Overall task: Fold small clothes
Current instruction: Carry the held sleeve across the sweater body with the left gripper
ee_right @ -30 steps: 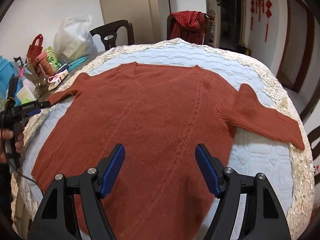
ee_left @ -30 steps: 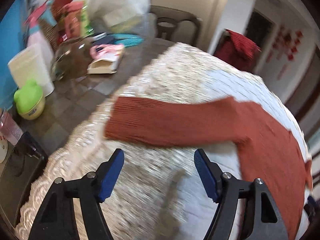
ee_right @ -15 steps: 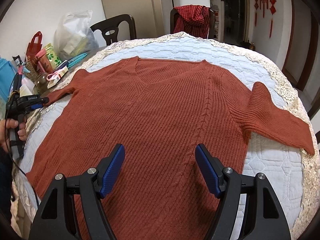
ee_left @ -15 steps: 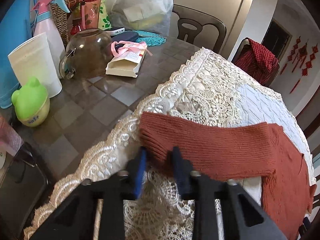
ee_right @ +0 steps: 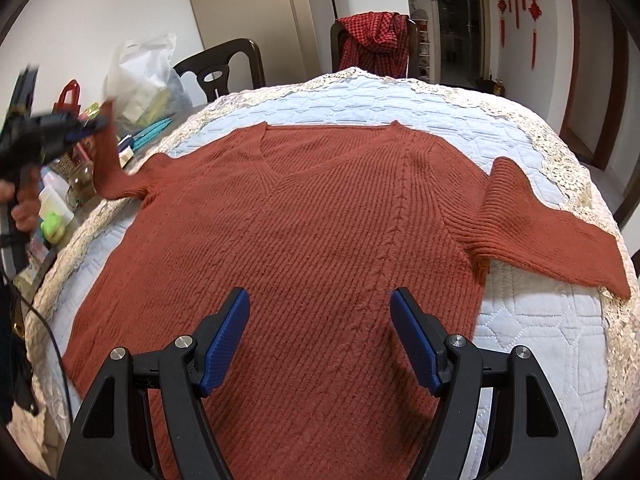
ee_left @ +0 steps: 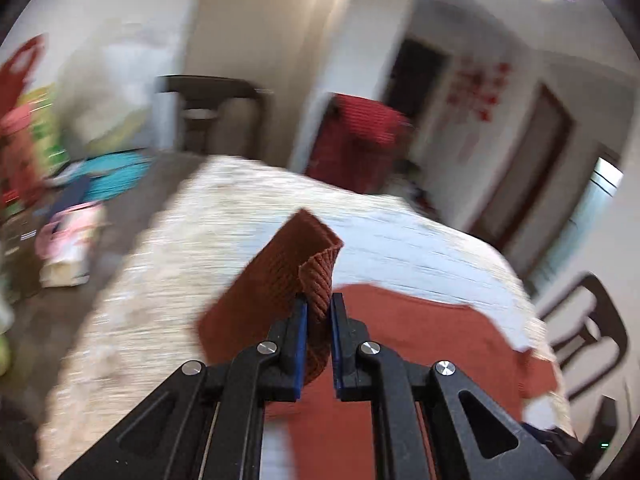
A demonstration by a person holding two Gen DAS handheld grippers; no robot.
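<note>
Left wrist view, blurred: left gripper (ee_left: 319, 312) has its blue pads (ee_left: 301, 332) nearly together, jaws closing, with the cuff of the sleeve (ee_left: 276, 280) pinched between them. Cuff stands up out of the grip, folded over on itself at the top. Rest of that sleeve hangs down and to the left of the gripper, clear of the tablecloth (ee_left: 168, 264). Body of the sweater (ee_left: 420, 344) lies flat below and to the right of the gripper.

Right wrist view, sharp: right gripper (ee_right: 320, 340) spread wide, nothing between its pads. It hangs over the lower middle of the sweater (ee_right: 312, 232); whether the tips touch the knit, cannot tell. Sweater is rust-coloured, ribbed, V-neck pointing away from the camera, laid front up on the quilted tablecloth (ee_right: 540, 320) with lace border.

Same view, far left edge: left gripper (ee_right: 94, 126), blurred, held by a hand (ee_right: 20, 204), raised above the table edge. Sleeve (ee_right: 110, 160) runs from the sweater's shoulder up to that gripper, lifted off the cloth. Other sleeve (ee_right: 552, 236) lies flat on the right side, angled down toward the table edge, well apart from either gripper.

Background: clutter of bottles and a white bag (ee_right: 140, 76) at left, dark chair (ee_right: 224, 68), red checked cloth (ee_right: 376, 40) draped over a second chair at the far side.
</note>
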